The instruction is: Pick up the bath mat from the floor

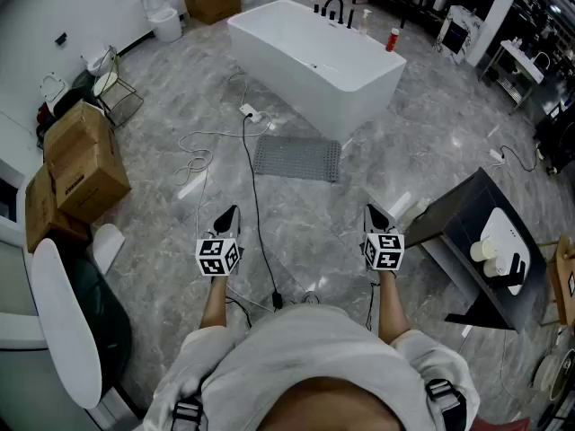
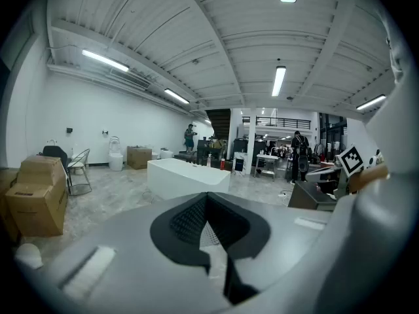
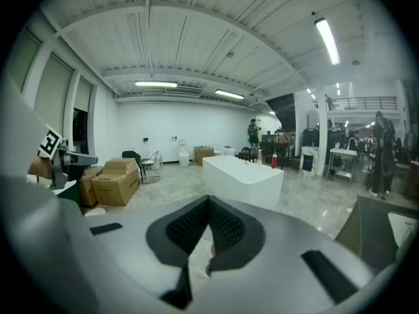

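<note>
Head view: the bath mat (image 1: 297, 159) lies flat on the floor just beside the bathtub (image 1: 314, 57), probably as the step-out spot. It is ahead of the left gripper (image 1: 228, 215) and right gripper (image 1: 376, 214), well apart from both.

Left gripper view: jaws clenched together, nothing held.

Right gripper view: jaws likewise closed and empty, with the bathtub ahead. The approach appears not yet made.

At your twelve o'clock the bath mat (image 1: 297, 159) is mid-grey with a fine grid of dots. The floor (image 1: 422, 151) is pale grey, veined like marble. The bathtub (image 1: 314, 57) is plain white, the bottle (image 1: 393, 39) at one o'clock red, the cardboard boxes (image 1: 85, 160) at ten o'clock brown. Your left gripper (image 1: 232, 210) and right gripper (image 1: 373, 210) carry black-and-white square markers.
</note>
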